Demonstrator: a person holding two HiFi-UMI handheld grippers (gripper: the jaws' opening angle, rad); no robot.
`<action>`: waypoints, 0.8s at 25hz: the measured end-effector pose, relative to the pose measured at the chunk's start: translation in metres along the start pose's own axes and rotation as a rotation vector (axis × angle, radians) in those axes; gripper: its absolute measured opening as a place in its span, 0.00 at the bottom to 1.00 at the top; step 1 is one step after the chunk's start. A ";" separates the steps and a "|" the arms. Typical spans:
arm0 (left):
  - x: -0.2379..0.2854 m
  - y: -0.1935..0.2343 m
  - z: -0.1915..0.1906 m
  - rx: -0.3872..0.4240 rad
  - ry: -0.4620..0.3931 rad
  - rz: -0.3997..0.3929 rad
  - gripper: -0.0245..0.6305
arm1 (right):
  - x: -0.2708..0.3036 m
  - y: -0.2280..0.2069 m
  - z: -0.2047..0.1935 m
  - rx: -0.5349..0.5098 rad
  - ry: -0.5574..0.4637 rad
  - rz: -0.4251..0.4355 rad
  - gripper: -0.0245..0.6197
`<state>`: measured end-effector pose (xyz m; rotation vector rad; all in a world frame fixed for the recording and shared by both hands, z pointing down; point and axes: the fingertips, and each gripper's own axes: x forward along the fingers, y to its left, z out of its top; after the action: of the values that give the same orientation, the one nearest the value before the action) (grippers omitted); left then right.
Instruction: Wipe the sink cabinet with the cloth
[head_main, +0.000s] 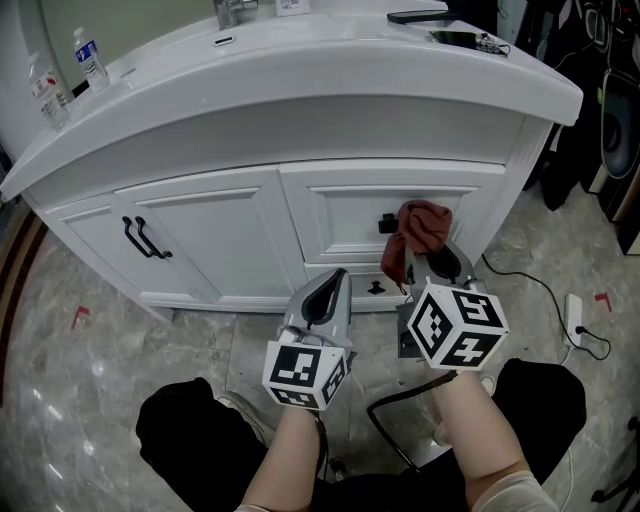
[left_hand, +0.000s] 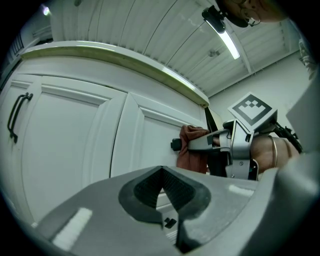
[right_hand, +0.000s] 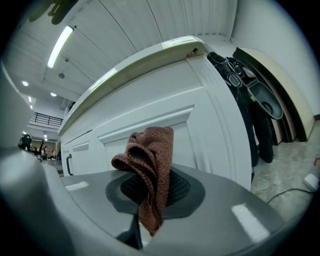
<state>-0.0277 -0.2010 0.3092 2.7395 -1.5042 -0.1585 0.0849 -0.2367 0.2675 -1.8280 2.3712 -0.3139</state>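
Cloth (head_main: 420, 230) held against the cabinet's (head_main: 210, 225) right door.
The right gripper (head_main: 434, 262) grasps the cloth, which hides its tips and touches the knob (head_main: 386, 224); the left gripper (head_main: 333, 290) is clenched and empty.

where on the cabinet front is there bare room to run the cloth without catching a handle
Widest bare patch: the door panel between the black handle and the drawer front. Also the plain band under the countertop. It is crowded on the drawer front, where the cloth in the right gripper sits beside the black knob.
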 end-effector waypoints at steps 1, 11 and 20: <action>0.001 0.001 0.000 -0.002 0.000 0.001 0.04 | 0.002 -0.004 -0.001 0.003 0.008 -0.003 0.16; 0.017 -0.006 -0.010 -0.017 0.015 -0.020 0.04 | 0.006 -0.018 -0.001 -0.015 0.013 0.007 0.16; 0.024 -0.022 -0.018 -0.020 0.031 -0.049 0.04 | -0.014 -0.059 0.012 -0.028 0.000 -0.061 0.16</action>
<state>0.0053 -0.2099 0.3235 2.7511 -1.4204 -0.1299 0.1462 -0.2388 0.2697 -1.9150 2.3350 -0.2886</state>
